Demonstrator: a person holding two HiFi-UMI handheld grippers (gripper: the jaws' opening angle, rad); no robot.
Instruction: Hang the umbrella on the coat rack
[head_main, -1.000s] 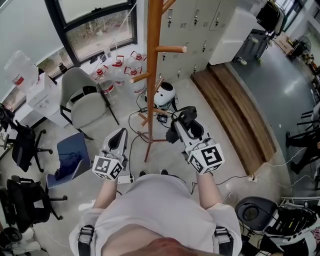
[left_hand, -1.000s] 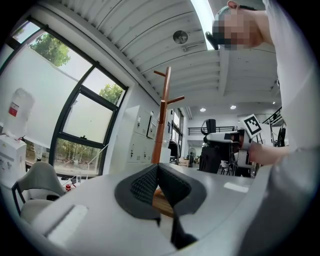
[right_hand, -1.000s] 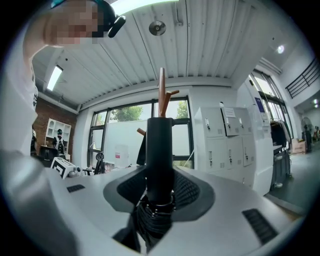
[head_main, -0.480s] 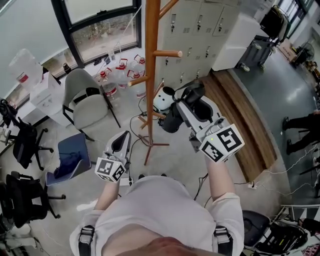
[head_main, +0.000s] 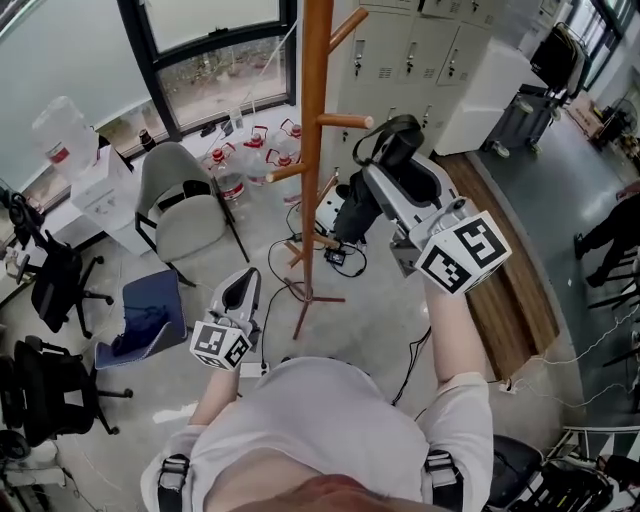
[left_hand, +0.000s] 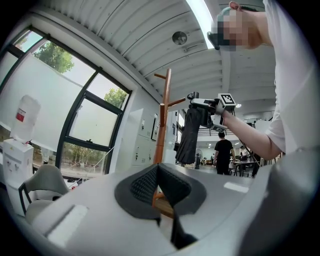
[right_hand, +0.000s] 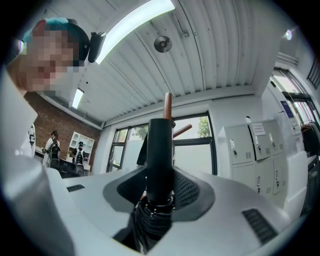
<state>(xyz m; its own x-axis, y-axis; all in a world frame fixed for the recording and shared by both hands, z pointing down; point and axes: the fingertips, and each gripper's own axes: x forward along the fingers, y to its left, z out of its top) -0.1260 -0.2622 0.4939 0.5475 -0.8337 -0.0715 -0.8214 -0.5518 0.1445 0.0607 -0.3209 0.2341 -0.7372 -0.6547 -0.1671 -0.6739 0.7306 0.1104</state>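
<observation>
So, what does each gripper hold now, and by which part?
The right gripper grips the folded black umbrella by its handle, close to the canopy. The left gripper holds nothing.

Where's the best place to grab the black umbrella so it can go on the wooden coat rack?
Probably grab the umbrella by its straight, stiff handle, from the side, jaws across it, as the right hand-held gripper does. The folded cloth below is soft and floppy, and the handle's top is left free for a peg of the coat rack.
</observation>
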